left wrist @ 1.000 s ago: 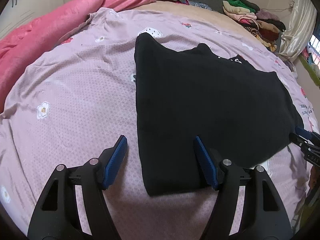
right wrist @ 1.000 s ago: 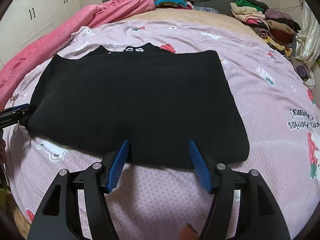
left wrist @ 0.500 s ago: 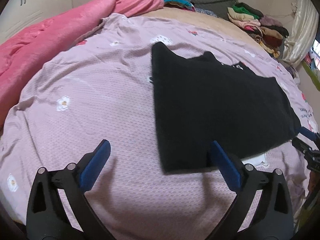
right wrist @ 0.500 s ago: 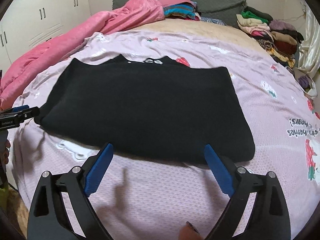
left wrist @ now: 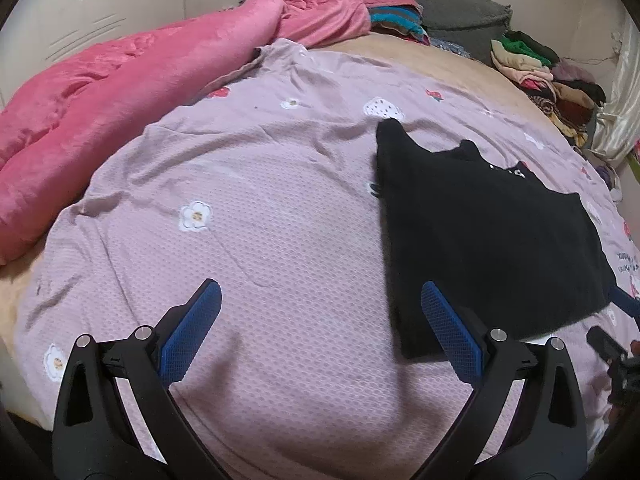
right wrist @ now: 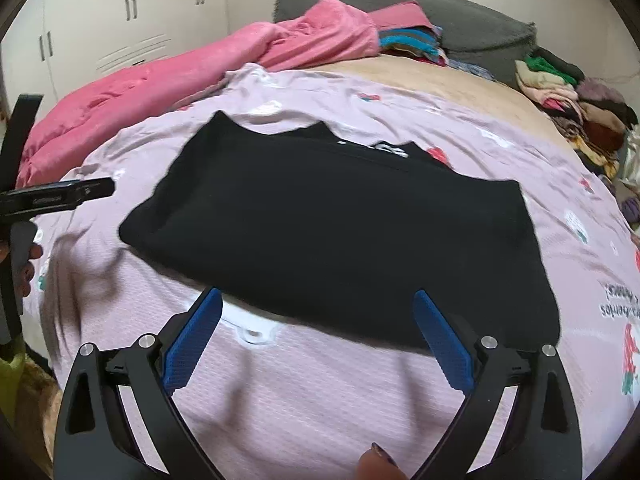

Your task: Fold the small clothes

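A black folded garment (left wrist: 480, 232) lies flat on the lilac flowered sheet (left wrist: 260, 240), white lettering showing at its far edge. My left gripper (left wrist: 320, 286) hangs open and wide above the sheet, its right pad just over the garment's near left corner, nothing between the pads. In the right wrist view the same garment (right wrist: 340, 220) spreads ahead. My right gripper (right wrist: 316, 294) is above its near edge, jaws still opening, pads pressing on nothing. The left gripper's fingers (right wrist: 60, 196) show at the left edge.
A pink blanket (left wrist: 120, 88) is bunched along the left and far side of the bed. A pile of folded clothes (right wrist: 580, 108) sits at the far right, with a grey headboard cushion (right wrist: 460, 28) behind. White cupboards (right wrist: 100, 28) stand at the left.
Both grippers have opened wide, let go of the garment's near edge, and drawn back and up. The garment lies farther from both; the left gripper also shifted left.
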### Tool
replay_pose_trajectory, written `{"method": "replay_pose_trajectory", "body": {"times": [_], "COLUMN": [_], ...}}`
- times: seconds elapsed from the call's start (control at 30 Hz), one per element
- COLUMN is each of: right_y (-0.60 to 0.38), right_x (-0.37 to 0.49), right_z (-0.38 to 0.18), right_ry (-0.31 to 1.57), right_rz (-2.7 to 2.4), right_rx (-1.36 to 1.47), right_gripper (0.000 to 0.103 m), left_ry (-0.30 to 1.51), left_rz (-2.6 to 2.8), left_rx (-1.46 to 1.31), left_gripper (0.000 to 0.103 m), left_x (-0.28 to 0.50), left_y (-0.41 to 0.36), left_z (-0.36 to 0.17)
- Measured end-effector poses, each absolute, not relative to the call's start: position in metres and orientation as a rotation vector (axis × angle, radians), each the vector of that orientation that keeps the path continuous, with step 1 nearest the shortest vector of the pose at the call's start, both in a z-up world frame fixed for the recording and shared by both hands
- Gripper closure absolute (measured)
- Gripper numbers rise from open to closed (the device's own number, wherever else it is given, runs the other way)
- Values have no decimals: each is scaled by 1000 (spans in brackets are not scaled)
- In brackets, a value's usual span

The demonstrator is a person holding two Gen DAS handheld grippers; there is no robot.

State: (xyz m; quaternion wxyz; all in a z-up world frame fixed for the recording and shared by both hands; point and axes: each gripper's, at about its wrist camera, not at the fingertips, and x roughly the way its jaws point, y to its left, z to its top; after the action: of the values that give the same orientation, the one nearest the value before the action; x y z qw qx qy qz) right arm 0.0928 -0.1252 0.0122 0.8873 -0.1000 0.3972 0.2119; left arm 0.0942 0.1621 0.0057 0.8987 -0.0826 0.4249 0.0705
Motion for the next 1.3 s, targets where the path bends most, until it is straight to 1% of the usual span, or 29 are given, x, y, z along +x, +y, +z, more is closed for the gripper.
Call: {"method": "replay_pose_trajectory", "body": {"times": [0.6,0.87,1.13,1.27,1.3], "right_y": [-33,-2,26,33,34], "right_x": [87,93,101,108,109], "right_z": [-8,-28,-47,-48,-48], "right_ry": [772,757,698,677,662], "right_rz": [561,558,517,503,497], "right_rx": [-413,-528,-637,-653,-661], "right_gripper": [6,6,5,6,10], "left_ry": [911,911,946,954,962], "left_rz": [186,140,130,124,116], "left_rx": [-171,-216,-169,-163,-169], "left_gripper": [9,9,9,9,9], "left_x": [117,146,181,195,199], "left_y": [173,173,166,164,163], "left_z": [-7,-4,-7,-8,-9]}}
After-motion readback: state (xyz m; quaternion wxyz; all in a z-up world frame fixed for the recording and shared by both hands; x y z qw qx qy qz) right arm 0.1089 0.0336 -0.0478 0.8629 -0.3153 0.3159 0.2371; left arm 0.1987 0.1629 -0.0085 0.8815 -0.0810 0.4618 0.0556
